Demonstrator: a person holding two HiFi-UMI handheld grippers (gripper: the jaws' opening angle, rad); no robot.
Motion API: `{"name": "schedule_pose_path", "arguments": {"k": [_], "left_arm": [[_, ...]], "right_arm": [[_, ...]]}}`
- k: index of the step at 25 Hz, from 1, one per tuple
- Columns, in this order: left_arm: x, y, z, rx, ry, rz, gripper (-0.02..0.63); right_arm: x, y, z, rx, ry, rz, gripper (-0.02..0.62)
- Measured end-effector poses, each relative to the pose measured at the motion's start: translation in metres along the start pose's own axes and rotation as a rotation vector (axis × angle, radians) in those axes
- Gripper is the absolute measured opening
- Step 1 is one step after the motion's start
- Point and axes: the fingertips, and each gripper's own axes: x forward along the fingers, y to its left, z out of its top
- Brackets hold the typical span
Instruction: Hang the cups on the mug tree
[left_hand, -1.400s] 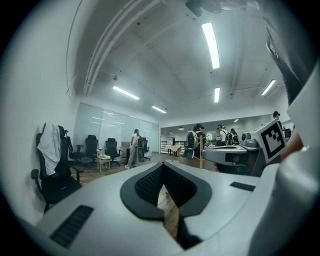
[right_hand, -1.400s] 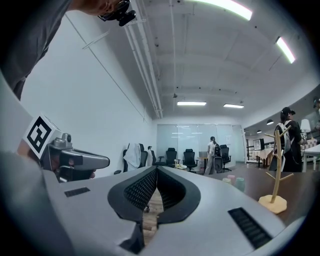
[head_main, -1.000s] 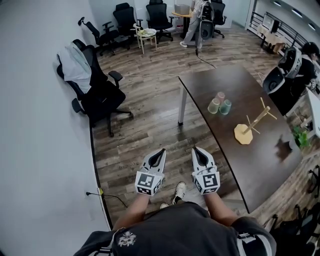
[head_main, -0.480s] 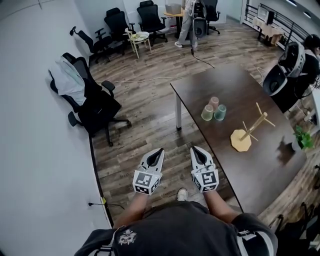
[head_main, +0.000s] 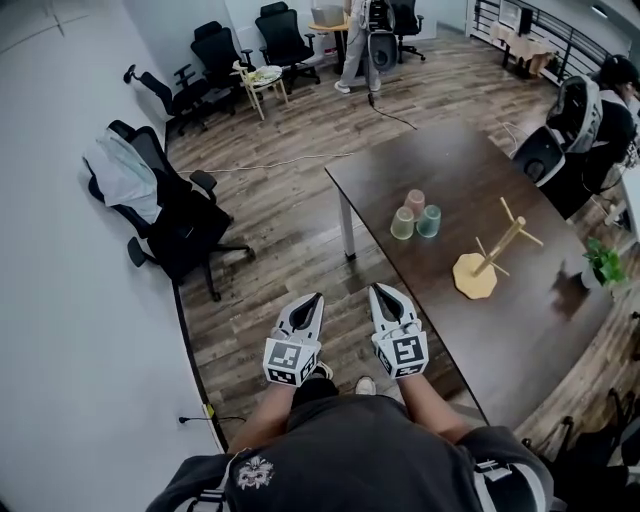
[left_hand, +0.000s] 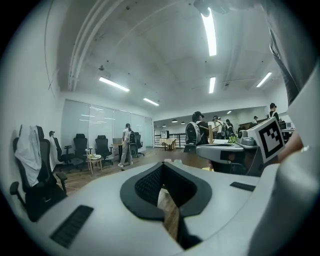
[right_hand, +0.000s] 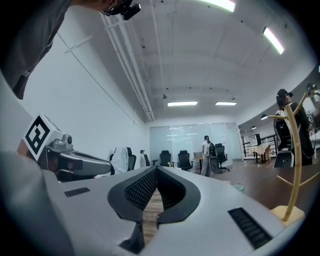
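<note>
Currently, no cup is being carried. The left gripper (head_main: 314, 300) and right gripper (head_main: 380, 292) are hovering side by side over the floor (head_main: 270, 230), short of the surface (head_main: 520, 330), each with jaws pressed together on nothing. Farther out, three cups (head_main: 415, 215) are sitting clustered on the surface. Beyond them the mug tree (head_main: 485, 258) is standing bare, apart from the cups. Judgement: the task is not begun, with all three hangs remaining.

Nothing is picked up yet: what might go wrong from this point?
The three cups stand bunched together, so grabbing one may knock its neighbours. The mug tree is slender on a small base; a clumsy hang might tip it. Both the left gripper and right gripper are shut and must open first.
</note>
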Motion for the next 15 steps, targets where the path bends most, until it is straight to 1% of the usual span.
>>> {"name": "schedule_pose_path", "arguments": {"k": [5,9,12,15], "left_arm": [[0.027,0.003,-0.006,-0.024,-0.003,-0.041,0.006],[0.052,0.014,-0.009,-0.036,-0.003,-0.068,0.006],[0.071,0.027,-0.008,-0.043,-0.012,-0.083,0.006],[0.092,0.048,0.001,-0.077,-0.045,-0.091,0.006]], "right_arm": [[0.008,-0.018,-0.005,-0.017,0.019,-0.029,0.026],[0.024,-0.031,-0.009,-0.026,0.043,-0.056,0.026],[0.043,-0.041,-0.01,-0.028,0.054,-0.079,0.026],[0.066,-0.056,-0.009,-0.03,0.057,-0.099,0.026]]}}
